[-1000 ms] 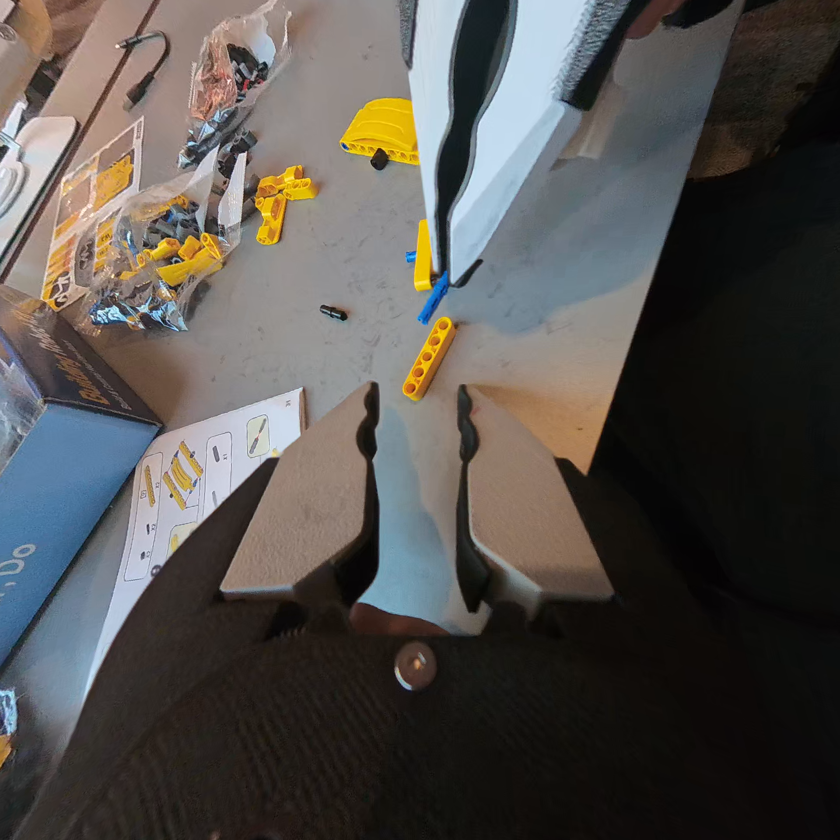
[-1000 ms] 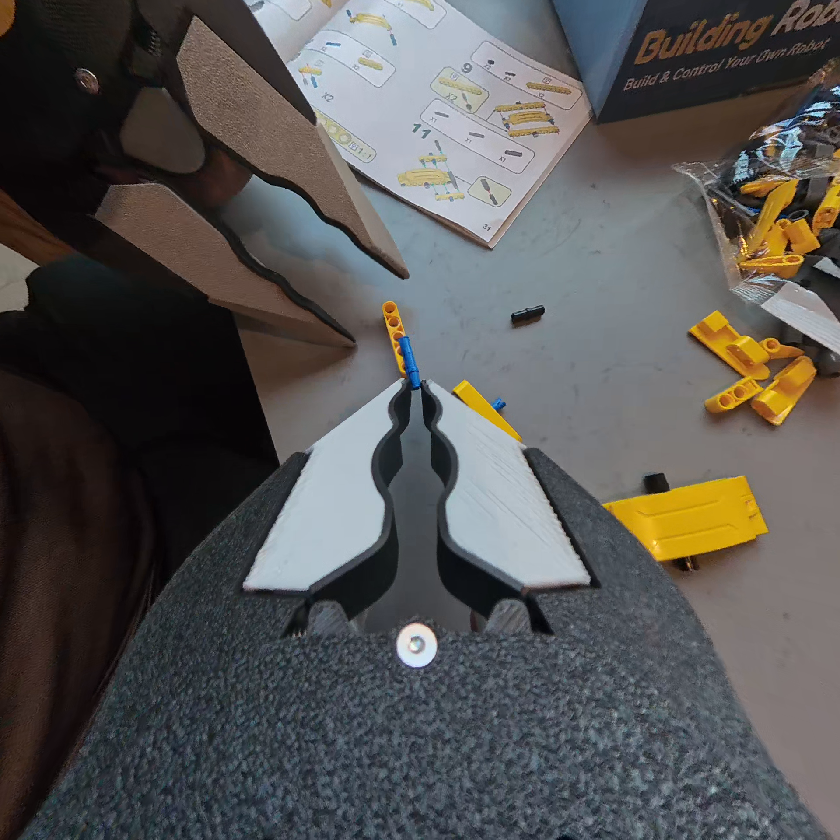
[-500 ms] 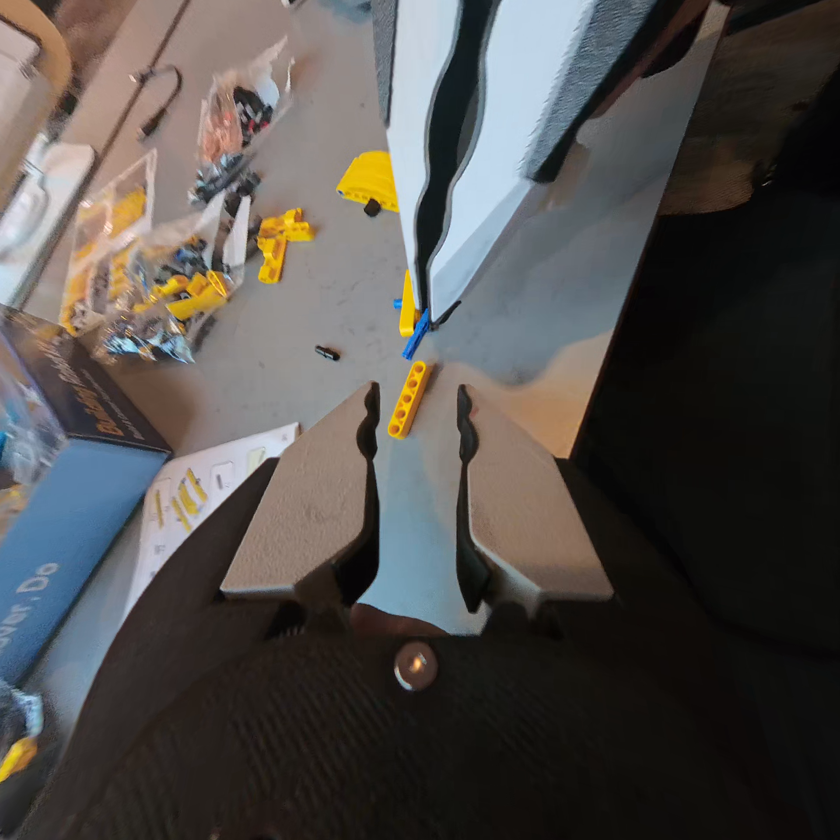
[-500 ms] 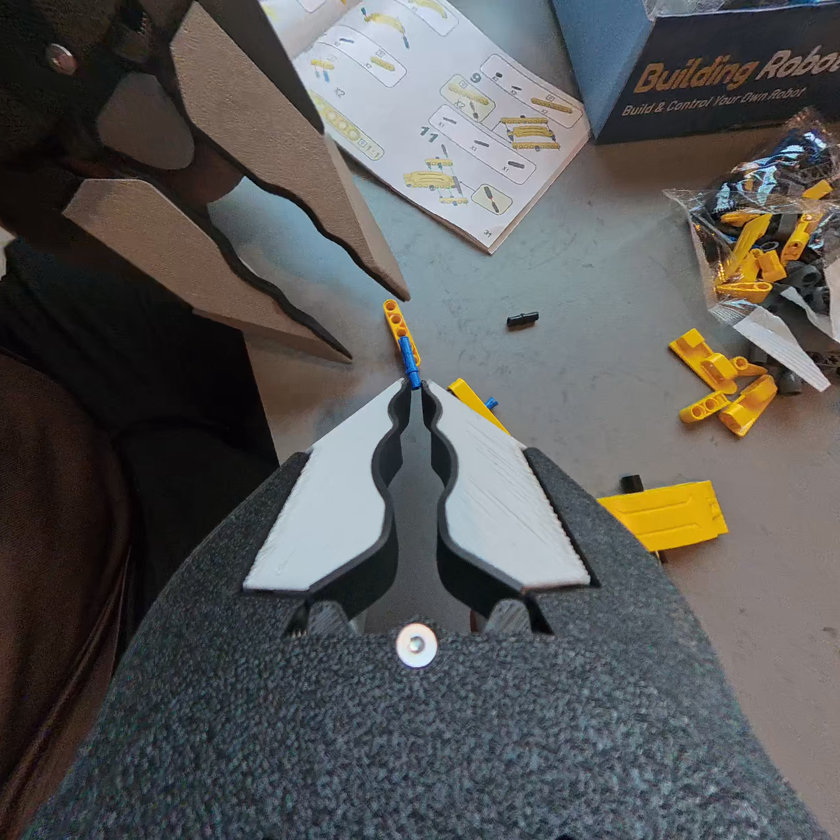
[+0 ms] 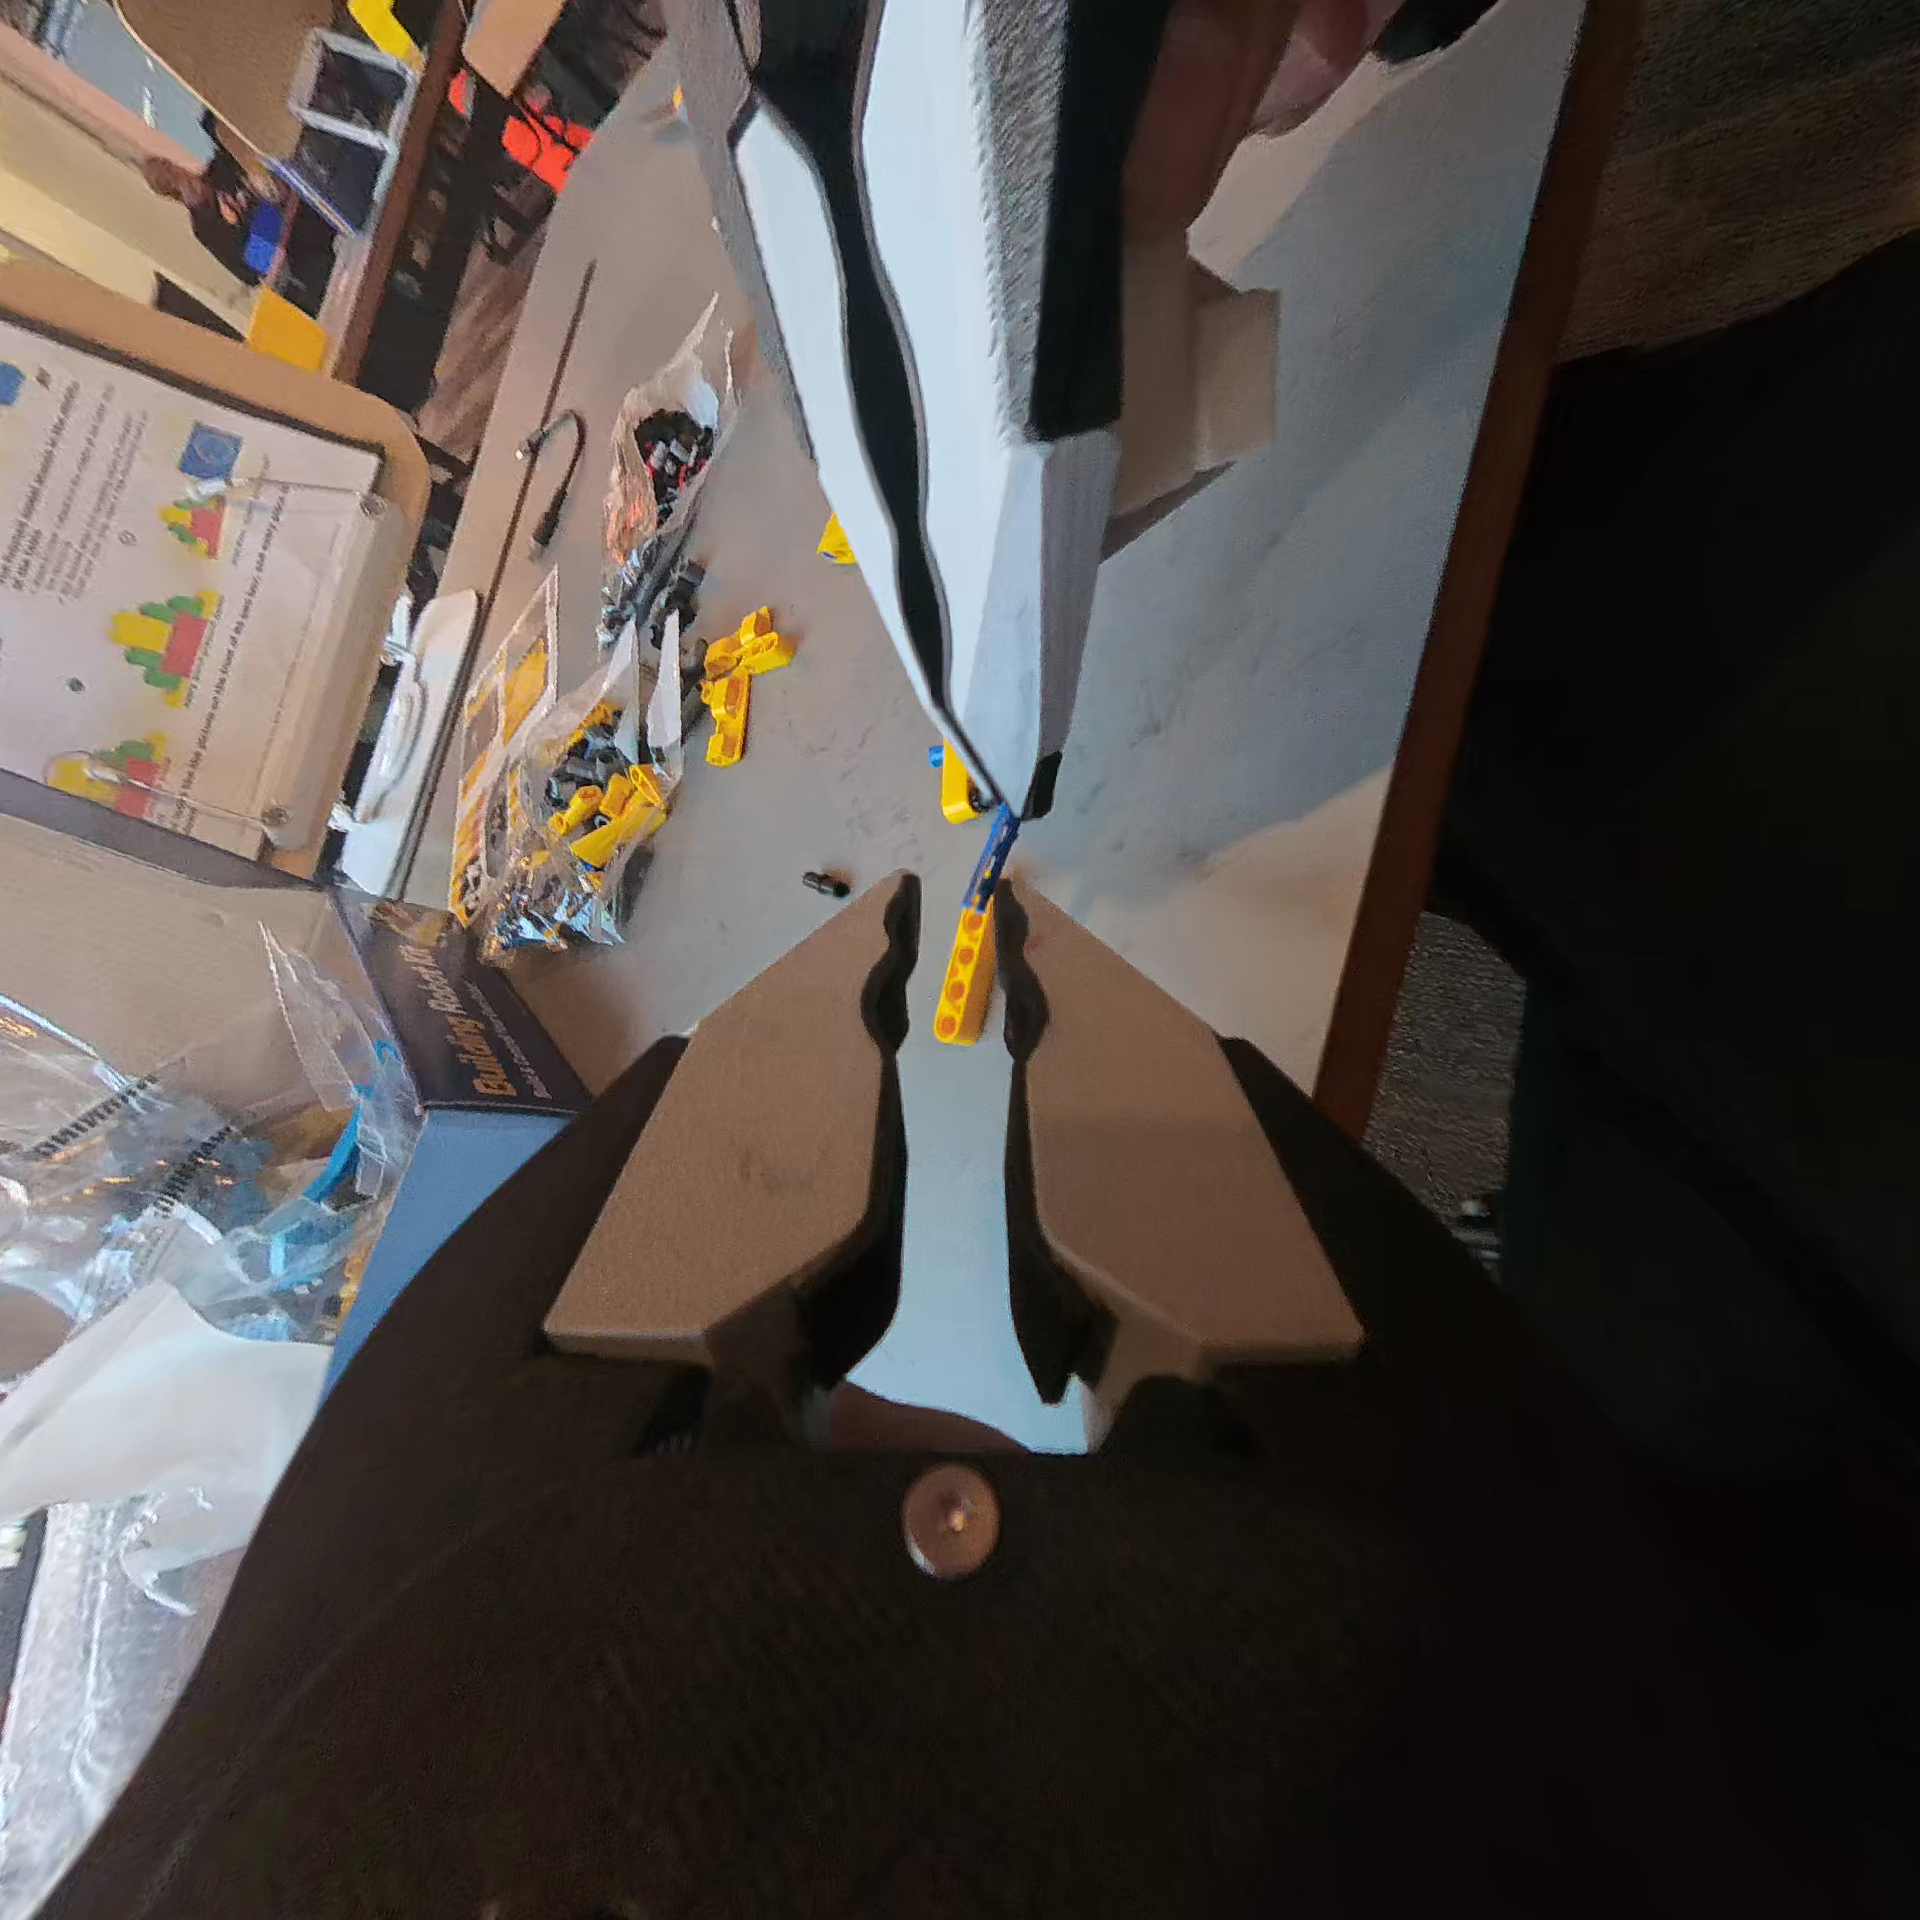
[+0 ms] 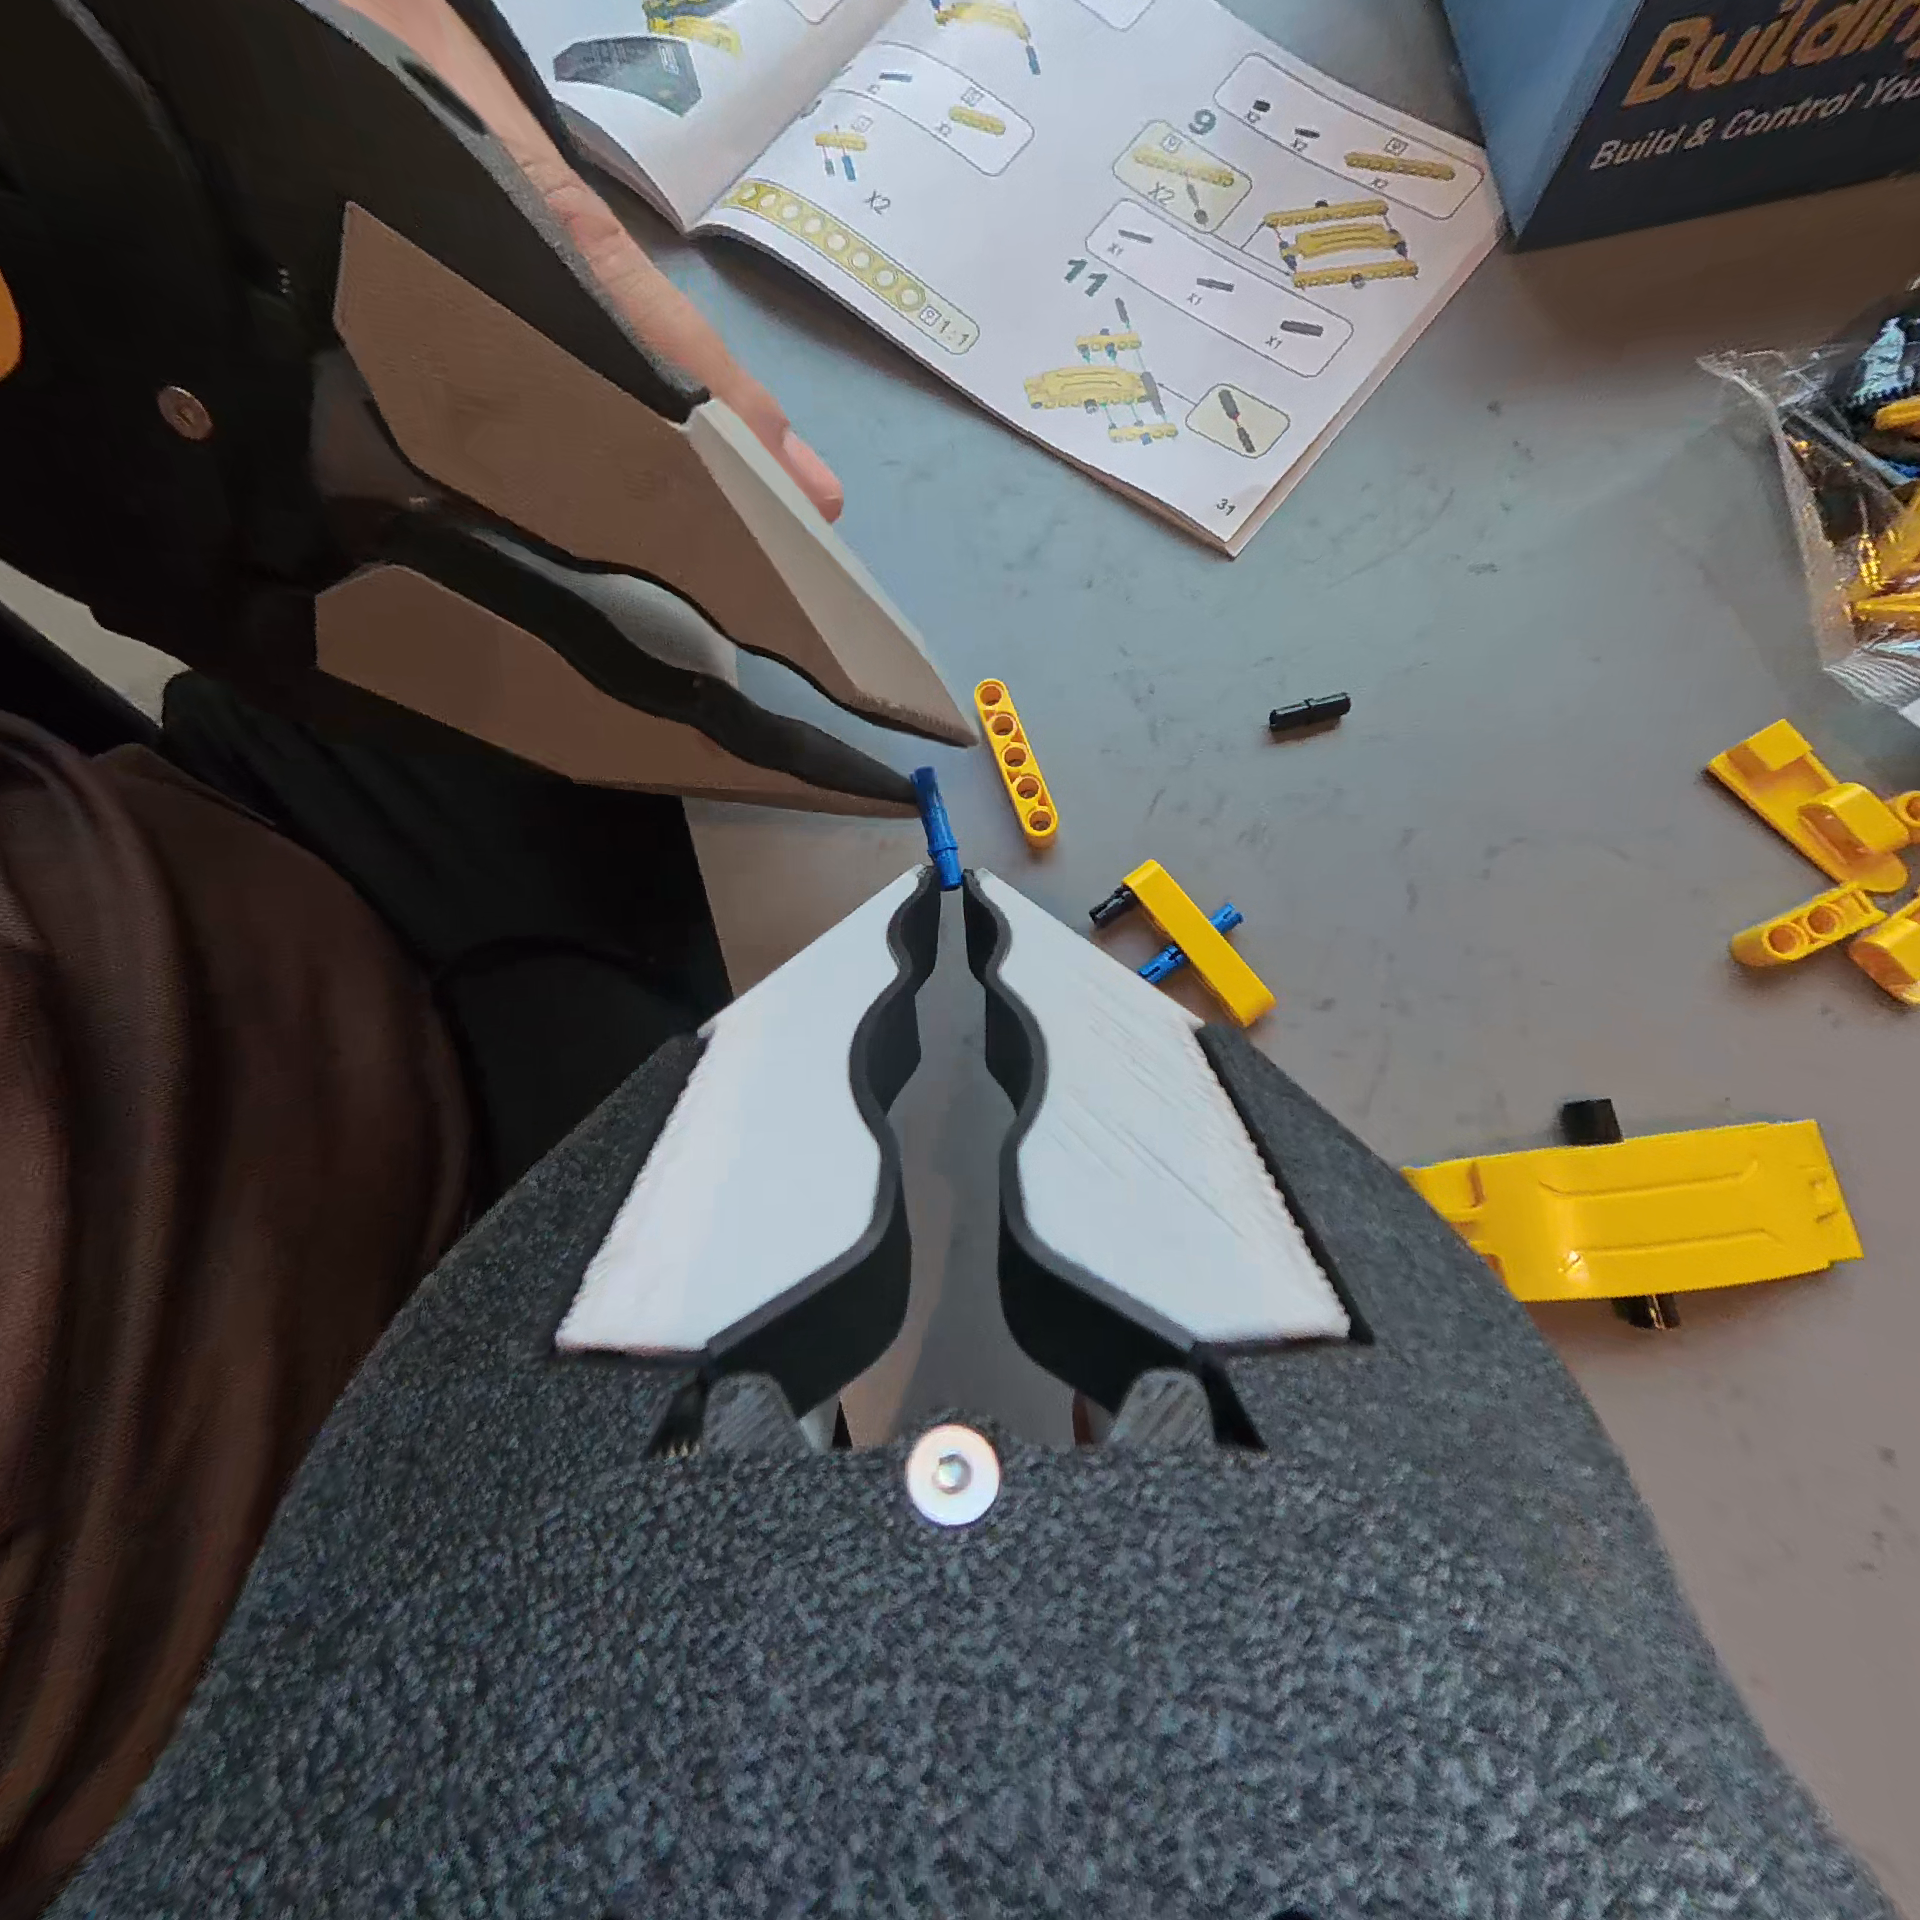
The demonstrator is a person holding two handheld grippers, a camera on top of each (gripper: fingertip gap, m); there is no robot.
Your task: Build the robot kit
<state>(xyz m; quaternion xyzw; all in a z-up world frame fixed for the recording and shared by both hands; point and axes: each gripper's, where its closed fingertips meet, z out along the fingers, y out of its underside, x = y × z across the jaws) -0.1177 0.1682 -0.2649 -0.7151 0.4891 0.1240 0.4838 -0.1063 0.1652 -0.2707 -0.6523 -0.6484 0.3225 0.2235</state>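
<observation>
Left wrist view: the left gripper point(image 5: 956, 904) stands with jaws parted and empty, straddling the yellow beam point(image 5: 962, 977), which lies flat on the grey table point(image 5: 1226, 644). The right gripper point(image 5: 1013, 805) comes in from beyond the beam, pinching a blue pin point(image 5: 992, 857) whose free end overlaps the beam's far end; contact cannot be confirmed here. Right wrist view: the right gripper point(image 6: 948, 878) is clenched on the blue pin point(image 6: 938, 821), and the yellow beam point(image 6: 1016, 762) lies just beside the pin, apart from it, a gap the other view hides. Beyond the beam lies an open instruction booklet point(image 6: 1039, 239). The pin is judged light, rigid and slippery; the beam is best gripped across its long sides.
</observation>
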